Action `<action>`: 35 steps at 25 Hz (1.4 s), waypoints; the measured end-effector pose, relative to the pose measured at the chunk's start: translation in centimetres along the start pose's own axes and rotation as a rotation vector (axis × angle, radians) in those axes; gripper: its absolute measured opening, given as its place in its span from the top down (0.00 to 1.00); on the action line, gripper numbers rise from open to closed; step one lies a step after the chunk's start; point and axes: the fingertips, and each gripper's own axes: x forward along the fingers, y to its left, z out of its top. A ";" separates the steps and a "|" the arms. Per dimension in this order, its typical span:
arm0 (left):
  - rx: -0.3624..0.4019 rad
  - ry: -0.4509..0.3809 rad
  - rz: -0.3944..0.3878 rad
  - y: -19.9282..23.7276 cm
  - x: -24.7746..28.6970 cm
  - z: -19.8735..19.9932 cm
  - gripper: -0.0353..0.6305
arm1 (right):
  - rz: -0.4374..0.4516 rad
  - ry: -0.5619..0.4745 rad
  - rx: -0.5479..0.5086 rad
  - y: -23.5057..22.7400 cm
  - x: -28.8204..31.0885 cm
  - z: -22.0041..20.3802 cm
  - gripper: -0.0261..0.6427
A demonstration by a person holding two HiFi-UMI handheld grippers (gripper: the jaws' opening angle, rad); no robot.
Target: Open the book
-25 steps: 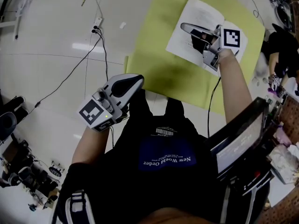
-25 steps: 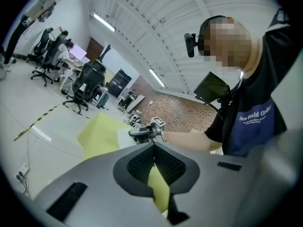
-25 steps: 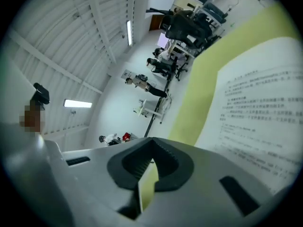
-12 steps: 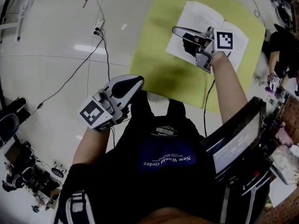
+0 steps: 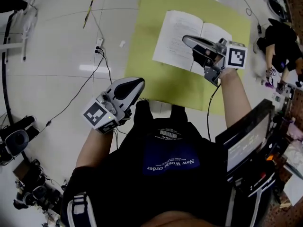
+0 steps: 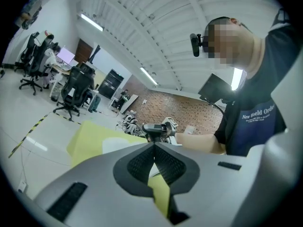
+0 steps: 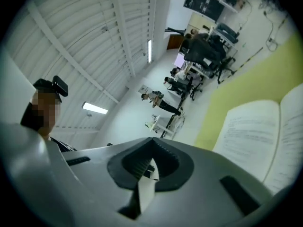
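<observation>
The book (image 5: 177,39) lies open, pages up, on a yellow-green mat (image 5: 156,84) spread on the floor. The right gripper (image 5: 186,39) hangs over the book's right-hand page, jaws pressed together with nothing between them; from its own view the open pages (image 7: 255,136) show off to the right. The left gripper (image 5: 140,81) is held close to the person's body at the mat's near edge, well apart from the book, its jaws closed too and empty.

light: bright ceiling strips (image 6: 90,21) | glare: floor (image 5: 90,69) | shadows: soft | edges: fisheye-bent, dark corners
</observation>
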 end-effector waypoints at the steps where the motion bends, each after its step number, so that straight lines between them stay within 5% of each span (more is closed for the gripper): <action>1: 0.013 -0.001 -0.005 -0.7 0.6 0.7 0.94 | -0.032 -0.014 -0.039 0.8 -1.5 0.6 0.98; 13: 0.157 -0.047 -0.095 -10.0 6.3 9.0 0.94 | -0.405 -0.230 -0.475 13.6 -18.9 4.4 0.98; 20: 0.217 -0.079 -0.136 -14.0 7.1 11.8 0.94 | -0.647 -0.342 -0.697 20.1 -25.9 1.6 0.98; 27: 0.239 -0.095 -0.135 -15.6 7.3 12.9 0.94 | -0.776 -0.462 -0.771 23.0 -29.9 -0.9 0.98; 35: 0.231 -0.061 -0.112 -15.8 7.2 12.0 0.94 | -0.804 -0.470 -0.720 21.8 -29.9 -1.6 0.98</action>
